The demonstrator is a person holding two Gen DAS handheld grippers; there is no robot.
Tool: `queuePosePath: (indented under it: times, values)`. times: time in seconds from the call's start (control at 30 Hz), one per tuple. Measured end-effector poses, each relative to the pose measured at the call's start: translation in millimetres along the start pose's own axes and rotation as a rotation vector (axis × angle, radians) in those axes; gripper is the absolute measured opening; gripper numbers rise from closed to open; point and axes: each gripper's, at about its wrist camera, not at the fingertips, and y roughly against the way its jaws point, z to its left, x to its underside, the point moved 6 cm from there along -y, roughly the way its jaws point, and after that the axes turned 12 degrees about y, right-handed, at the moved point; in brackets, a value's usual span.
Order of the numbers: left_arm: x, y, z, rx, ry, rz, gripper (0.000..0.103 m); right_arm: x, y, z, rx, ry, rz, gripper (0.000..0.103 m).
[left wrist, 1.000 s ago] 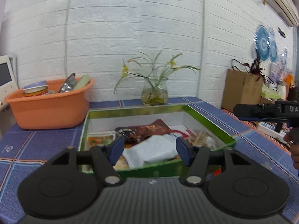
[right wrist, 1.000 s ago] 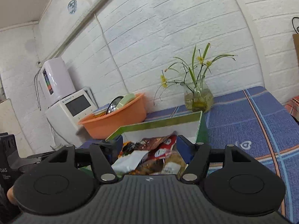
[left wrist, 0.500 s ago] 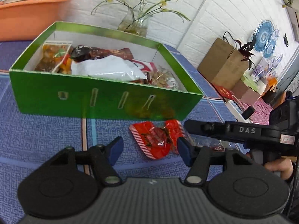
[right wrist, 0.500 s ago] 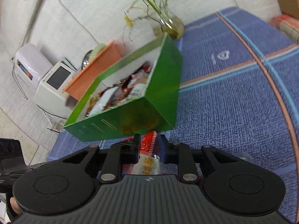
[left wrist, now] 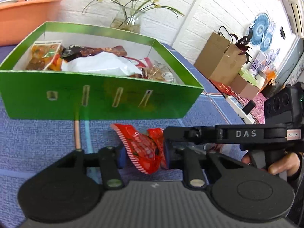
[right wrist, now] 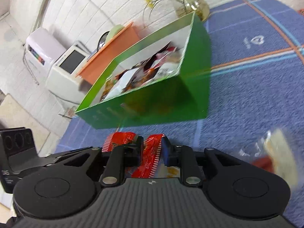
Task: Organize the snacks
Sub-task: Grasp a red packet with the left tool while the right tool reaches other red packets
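Nearest in both views are the two grippers, low over the blue cloth (left wrist: 38, 136), both around red snack packets. In the left wrist view the left gripper (left wrist: 143, 154) has its fingers narrow on each side of a red striped packet (left wrist: 140, 148), and they seem to press it, though the packet lies on the cloth. The right gripper (right wrist: 152, 150) is also narrow, and a second red packet (right wrist: 151, 156) stands between its fingers and looks pinched. This packet is just beside the first one, and both lie in front of the green box (left wrist: 95, 96).

I judge that the step in hand is the picking of the loose snacks that remain outside the box. The next move calls for a lift high enough to pass the front wall of the box, then a release over the snacks already inside (left wrist: 98, 66). The packets are thin and slippery, so a weak grip may lose them on the way.

The left view shows the right tool from the side, with the hand (left wrist: 281, 163) that holds it, and cardboard boxes (left wrist: 220, 60) far behind. The right view alone shows a blurred pale packet (right wrist: 275, 152) on the cloth at the right, apart from the box, and white appliances (right wrist: 62, 64) at the far wall. Both show the orange basin (left wrist: 28, 17) and the vase (left wrist: 129, 20) behind the box.
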Motion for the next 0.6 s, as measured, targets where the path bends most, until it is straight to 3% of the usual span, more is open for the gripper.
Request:
queuePosePath:
  times: [0.1,0.23,0.3,0.37,0.5,0.6]
  values:
    - [1.0,4.6,8.3,0.014,0.023,-0.005,0.017,1.2,1.2,0.3,-0.003,-0.045,-0.011,0.045]
    - [-1.2,7.4,26.9,0.097,0.163,-0.008,0.016,2.0,4.0,1.6,0.011,-0.071,-0.015,0.056]
    - [-3.1,9.1,39.9,0.138,0.265,0.012,0.014,0.4,5.6,2.6,0.032,-0.085,-0.033,0.069]
    - [-3.0,10.7,52.2,0.183,0.366,0.035,0.013,-1.5,7.2,5.1,0.045,-0.096,-0.048,0.101]
    - [-0.9,14.1,72.6,0.263,0.544,0.066,0.01,-2.9,5.8,17.3,0.049,-0.132,0.0,0.103]
    - [-0.6,20.0,68.5,0.217,0.48,0.05,0.01,-3.1,0.5,26.4,0.05,-0.15,0.035,0.103]
